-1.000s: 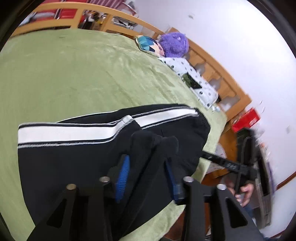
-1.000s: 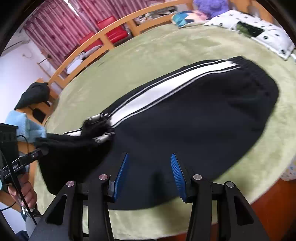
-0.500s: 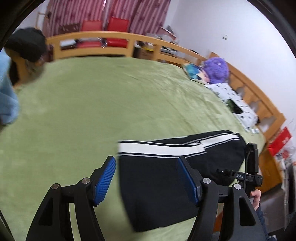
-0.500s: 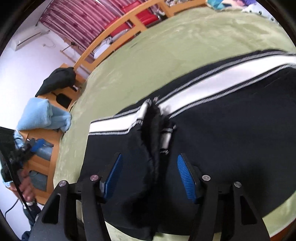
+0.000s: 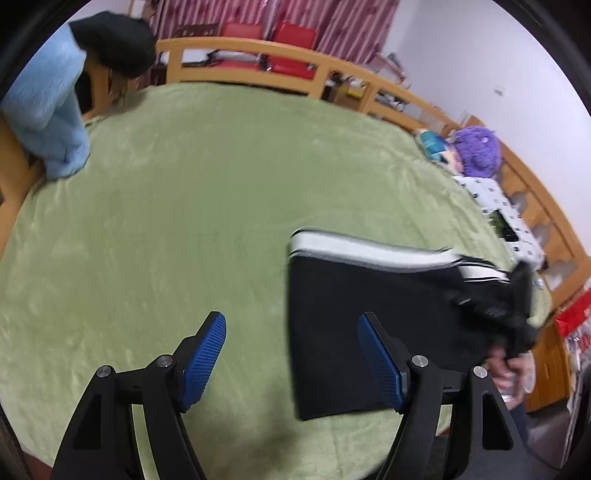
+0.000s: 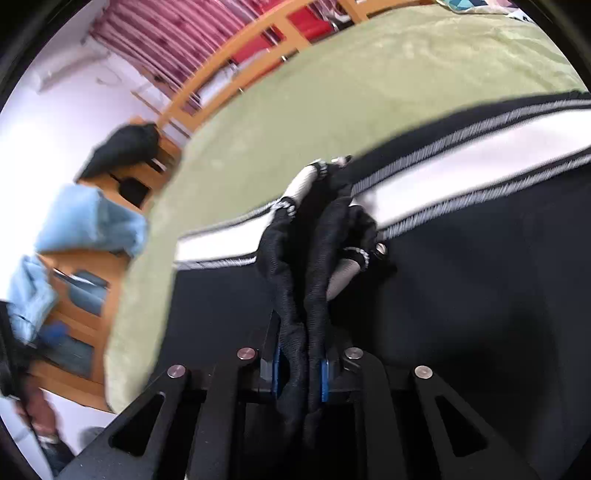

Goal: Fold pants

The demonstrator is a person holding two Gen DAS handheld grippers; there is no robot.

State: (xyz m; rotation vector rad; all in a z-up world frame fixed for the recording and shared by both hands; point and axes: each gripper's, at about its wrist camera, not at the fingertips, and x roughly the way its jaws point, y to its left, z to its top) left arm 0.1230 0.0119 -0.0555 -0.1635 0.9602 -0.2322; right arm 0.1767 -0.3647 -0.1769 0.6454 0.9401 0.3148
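One pair of black pants (image 5: 373,314) with a white side stripe lies folded on the green blanket (image 5: 184,206) of a bed, towards its near right edge. The wooden bed rail (image 5: 258,55) curves behind; striped red curtains (image 5: 332,22) hang beyond. One blue garment (image 5: 48,122) and one black garment (image 5: 114,44) are draped over the frame at left. The left gripper (image 5: 291,354) has just been widening, jaws apart, nothing between. The right gripper (image 6: 300,373) has just closed, clamped on bunched pants fabric.
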